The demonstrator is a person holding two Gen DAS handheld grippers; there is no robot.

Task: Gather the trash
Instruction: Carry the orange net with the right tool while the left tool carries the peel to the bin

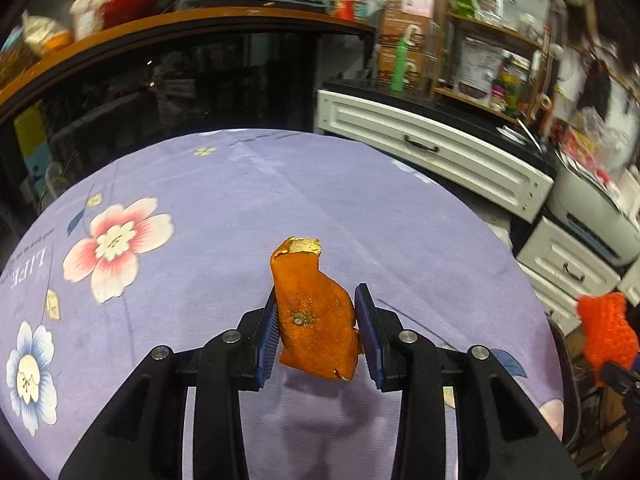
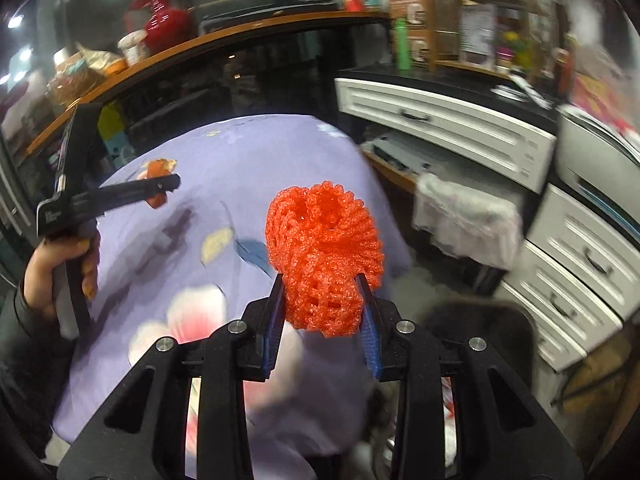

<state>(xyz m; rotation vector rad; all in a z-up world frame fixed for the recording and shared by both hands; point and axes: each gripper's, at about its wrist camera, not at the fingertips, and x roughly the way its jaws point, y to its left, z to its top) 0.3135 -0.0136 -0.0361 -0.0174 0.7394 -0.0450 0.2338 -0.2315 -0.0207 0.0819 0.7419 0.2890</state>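
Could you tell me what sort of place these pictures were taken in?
Probably a cluttered home or small shop: a table under a purple floral cloth, white drawer units, and a wooden shelf crowded with jars and boxes.

right tongs (image 2: 322, 304) clamp red foam net (image 2: 324, 256) | above purple floral cloth (image 2: 256, 152) (blurred)

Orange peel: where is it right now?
The orange peel is clamped in the left gripper, lifted above the purple floral tablecloth; the right wrist view shows it far left.
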